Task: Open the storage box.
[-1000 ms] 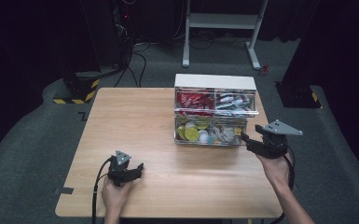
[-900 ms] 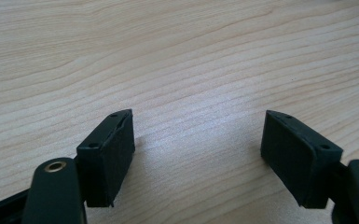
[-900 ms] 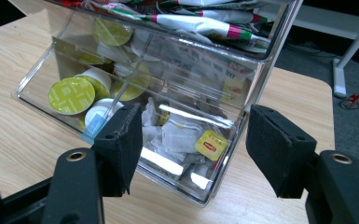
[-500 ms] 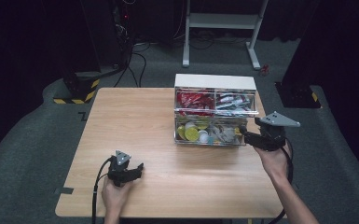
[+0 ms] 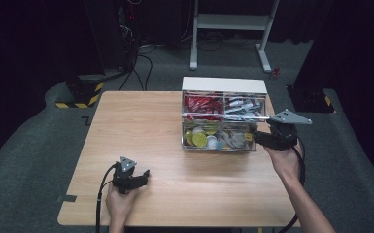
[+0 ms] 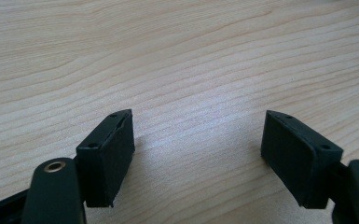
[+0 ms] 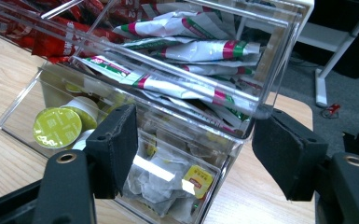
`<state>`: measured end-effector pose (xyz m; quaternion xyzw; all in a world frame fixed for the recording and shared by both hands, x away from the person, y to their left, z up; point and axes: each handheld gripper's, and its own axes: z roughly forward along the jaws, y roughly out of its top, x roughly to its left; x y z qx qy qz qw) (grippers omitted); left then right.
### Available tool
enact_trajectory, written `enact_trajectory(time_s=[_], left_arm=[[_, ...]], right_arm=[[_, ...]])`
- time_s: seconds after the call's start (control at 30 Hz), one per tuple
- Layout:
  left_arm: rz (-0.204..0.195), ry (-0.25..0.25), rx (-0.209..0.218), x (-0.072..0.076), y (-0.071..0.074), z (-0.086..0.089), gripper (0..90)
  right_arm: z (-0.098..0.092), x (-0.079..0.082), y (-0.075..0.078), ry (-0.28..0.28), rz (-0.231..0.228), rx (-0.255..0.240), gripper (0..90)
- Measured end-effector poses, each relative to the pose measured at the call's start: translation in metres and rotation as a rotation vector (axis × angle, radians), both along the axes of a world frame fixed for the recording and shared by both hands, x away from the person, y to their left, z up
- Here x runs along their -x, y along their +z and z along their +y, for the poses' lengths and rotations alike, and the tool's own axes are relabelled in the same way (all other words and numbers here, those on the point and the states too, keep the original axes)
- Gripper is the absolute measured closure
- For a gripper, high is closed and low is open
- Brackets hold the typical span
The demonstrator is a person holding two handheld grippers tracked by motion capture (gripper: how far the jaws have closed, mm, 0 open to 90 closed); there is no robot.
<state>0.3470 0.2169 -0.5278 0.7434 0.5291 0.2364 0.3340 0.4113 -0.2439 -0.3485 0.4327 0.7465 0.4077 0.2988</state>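
Observation:
A clear plastic organiser box [image 5: 221, 145] stands at the table's far right, with red packets [image 5: 201, 104] and white sachets [image 5: 243, 108] in its back compartments. In front are green capsules [image 7: 58, 127] and tea bags [image 7: 168, 179]. My right gripper [image 5: 258, 139] hovers at the box's right end. Its jaws have just been opening and now stand open [image 7: 196, 128] on either side of the box's near corner, with the pads off it. My left gripper [image 5: 144, 174] rests open on the bare wood [image 6: 198, 135] near the front left, with nothing between its jaws.
The wooden table [image 5: 141, 126] has free room left of the box. A white metal stand [image 5: 233, 22] and black equipment with cables [image 5: 126, 43] sit on the grey floor beyond the far edge.
My right gripper has risen a little and drifted along the box's right end. The left gripper has stayed put.

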Motion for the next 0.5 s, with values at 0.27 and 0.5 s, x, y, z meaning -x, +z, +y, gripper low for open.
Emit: enact_trajectory(time_s=[0.27,0.5], left_arm=[[0.001,0.000,0.000,0.0000,0.0000,0.0000,26.0],[0.000,0.000,0.000,0.0000,0.0000,0.0000,26.0]], right_arm=[[0.0034,-0.0057,0.0028,-0.011,-0.008,0.014,30.4],[0.0031,-0.0095,0.0065,-0.018,-0.010,0.008,31.0]])
